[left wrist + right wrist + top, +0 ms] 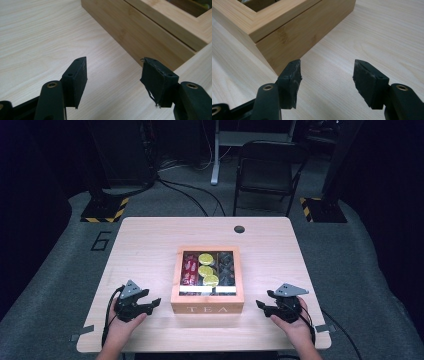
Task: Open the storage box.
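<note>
Flanking the square bamboo tea box with a glass-window lid (207,295) at mid-table near the front edge, left gripper (154,304) and right gripper (261,306) rest on the pale wooden table (150,240), jaws half open, nothing between them. Best brought in level at the lid seam from both sides, squeezing evenly to avoid skewing the box.

The word "TEA" stands in pale capitals on the near front wall of the wooden box (207,309), which sits at the middle of the bench (145,245). On the grey floor (55,270) at ten o'clock from the box, a dark numeral "6" is marked (just off the bench's far left corner). Nothing else is legible.
</note>
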A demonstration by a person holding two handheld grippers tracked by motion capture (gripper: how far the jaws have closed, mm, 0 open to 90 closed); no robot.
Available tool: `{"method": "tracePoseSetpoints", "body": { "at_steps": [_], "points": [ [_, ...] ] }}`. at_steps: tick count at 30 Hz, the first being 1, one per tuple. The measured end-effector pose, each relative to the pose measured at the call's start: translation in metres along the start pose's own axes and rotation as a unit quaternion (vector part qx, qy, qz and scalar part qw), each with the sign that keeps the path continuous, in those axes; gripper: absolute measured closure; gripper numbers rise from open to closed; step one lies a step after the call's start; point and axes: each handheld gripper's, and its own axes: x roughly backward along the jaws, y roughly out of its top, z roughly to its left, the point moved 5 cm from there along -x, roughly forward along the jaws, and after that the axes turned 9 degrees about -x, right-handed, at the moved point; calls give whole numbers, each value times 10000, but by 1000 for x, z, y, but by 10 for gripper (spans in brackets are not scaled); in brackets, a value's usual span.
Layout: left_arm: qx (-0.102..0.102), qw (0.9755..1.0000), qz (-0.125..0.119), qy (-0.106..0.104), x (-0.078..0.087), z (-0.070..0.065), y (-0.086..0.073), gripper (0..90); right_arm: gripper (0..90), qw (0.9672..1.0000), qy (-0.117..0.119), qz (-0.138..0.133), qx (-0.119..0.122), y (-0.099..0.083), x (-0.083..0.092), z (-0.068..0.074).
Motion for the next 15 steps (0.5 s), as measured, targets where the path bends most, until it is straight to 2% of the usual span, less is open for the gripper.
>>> {"method": "tracePoseSetpoints", "body": {
  "at_steps": [3, 8, 11, 12, 15],
  "points": [
    [42, 9999, -100, -52, 3, -3, 2, 386, 393, 9999, 95, 1, 40, 1, 1, 3],
    [-10, 9997, -168, -182, 6, -6, 5, 397, 394, 9999, 85, -7, 103, 1, 3, 4],
    [-15, 9994, -237, -241, 8, -10, 8, 405, 387, 9999, 63, -48, 80, 3, 5, 5],
    [-11, 9994, -265, -239, 8, -12, 9, 404, 387, 9998, 121, -124, 72, 6, 8, 7],
    [-111, 9992, -250, -282, 13, -17, 12, 405, 392, 9996, 185, -179, 81, 9, 12, 12]
  ]
}}
